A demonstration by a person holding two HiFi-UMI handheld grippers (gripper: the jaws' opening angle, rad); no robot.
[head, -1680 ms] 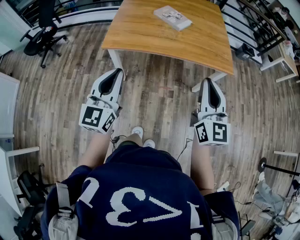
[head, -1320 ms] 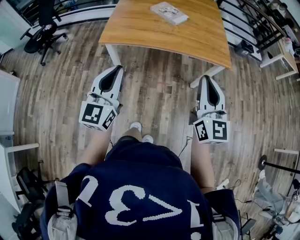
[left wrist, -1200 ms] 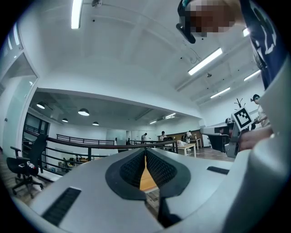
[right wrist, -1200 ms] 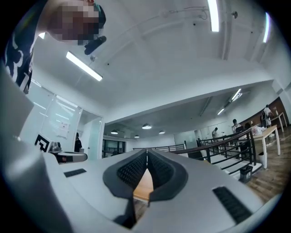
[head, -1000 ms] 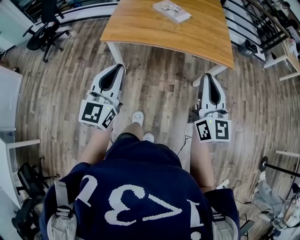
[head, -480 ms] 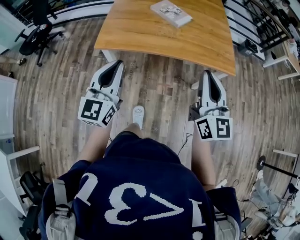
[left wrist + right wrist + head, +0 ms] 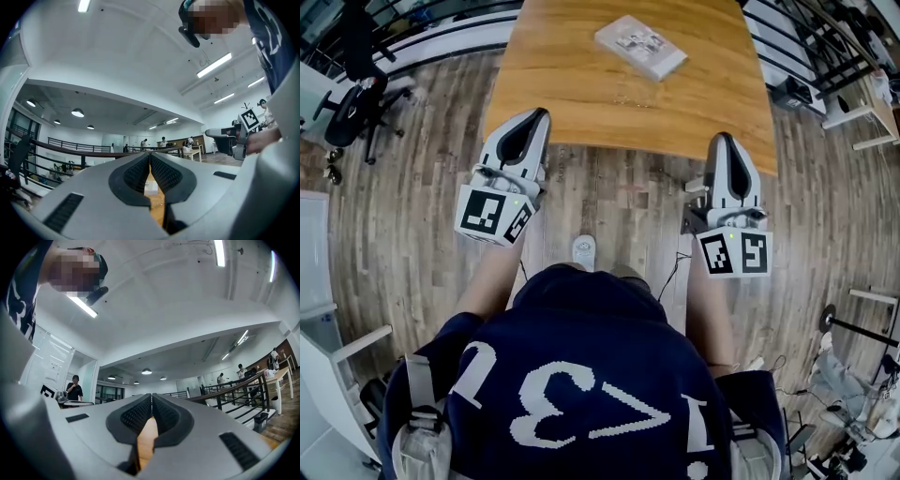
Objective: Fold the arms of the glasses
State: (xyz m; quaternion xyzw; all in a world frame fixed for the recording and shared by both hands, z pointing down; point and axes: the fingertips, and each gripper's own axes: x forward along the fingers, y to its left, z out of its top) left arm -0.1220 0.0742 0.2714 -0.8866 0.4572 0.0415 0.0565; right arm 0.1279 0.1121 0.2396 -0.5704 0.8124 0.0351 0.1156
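Closed and empty, the left gripper and right gripper are hovering at the table edge; folding is probably awaiting a reach toward the white box, top centre.

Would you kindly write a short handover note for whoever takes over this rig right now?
Left gripper: jaws together, nothing between them, tip just over the near edge of the wooden table.
Right gripper: jaws together, empty, also at the near edge.
Job's things: a white flat box lies on the far part of the table. The glasses cannot be made out; the print or items on the box are too small to tell.
Done: nothing handled.
Left: reach the box, find the glasses, fold both arms.
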